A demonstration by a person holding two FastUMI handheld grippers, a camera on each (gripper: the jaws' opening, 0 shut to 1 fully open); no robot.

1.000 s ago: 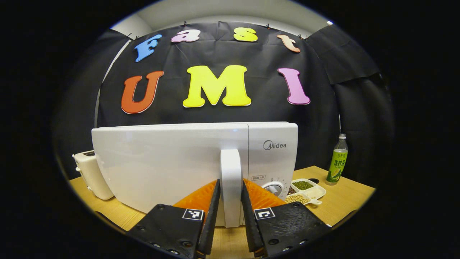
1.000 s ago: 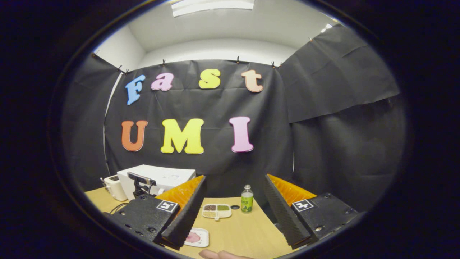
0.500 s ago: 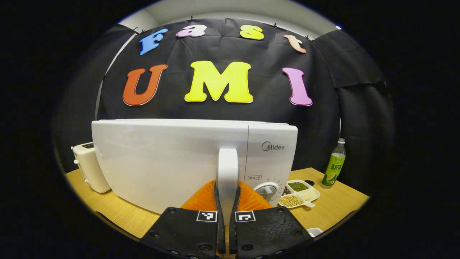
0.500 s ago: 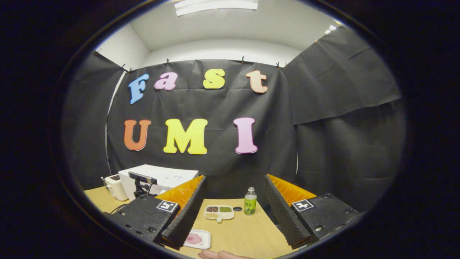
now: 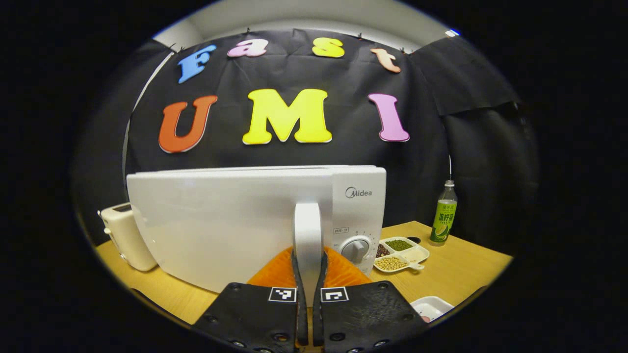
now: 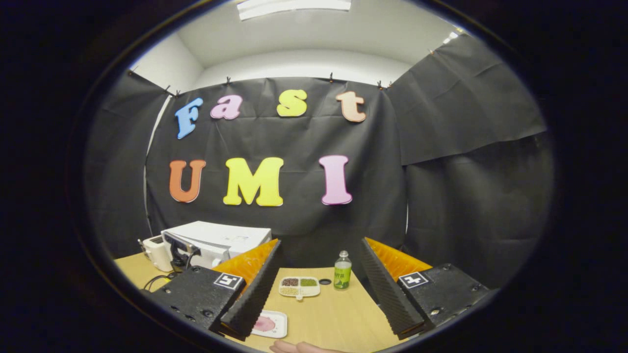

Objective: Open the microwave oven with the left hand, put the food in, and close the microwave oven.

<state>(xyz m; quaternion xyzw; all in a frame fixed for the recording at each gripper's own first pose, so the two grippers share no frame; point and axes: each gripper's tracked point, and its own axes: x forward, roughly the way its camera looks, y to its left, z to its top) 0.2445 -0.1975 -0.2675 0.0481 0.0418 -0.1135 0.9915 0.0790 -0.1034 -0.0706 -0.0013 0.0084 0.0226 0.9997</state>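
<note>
Your light wooden table (image 6: 338,314) carries everything in the booth. On its far left stands the white box-shaped microwave oven (image 5: 235,220), seen close in the left gripper view and farther off in the right gripper view (image 6: 221,240). Its door looks swung slightly off the body, though the gap itself is hard to make out. The control panel with the round white dial (image 5: 357,247) sits at the oven's right end.

Left of the oven, just beside it, stands a cream toaster (image 5: 125,238). Your left gripper (image 5: 309,314) is clamped narrow on the white upright door handle (image 5: 307,230), a finger pressing each side of it.

Your right gripper (image 6: 319,289) hangs over the near part of the table with its fingers spread wide and nothing between them. At the bottom edge of the right gripper view your fingertips (image 6: 299,347) just show.

To the right of the oven, well apart from it, stands a clear plastic bottle with a green label (image 5: 443,215). Between bottle and oven lies a white divided dish of beans and grains (image 5: 398,252).

The food, a small white square plate with a pink slice on it (image 6: 269,324), lies on the near side of the table, just beside your right gripper's left finger in that view.
</note>
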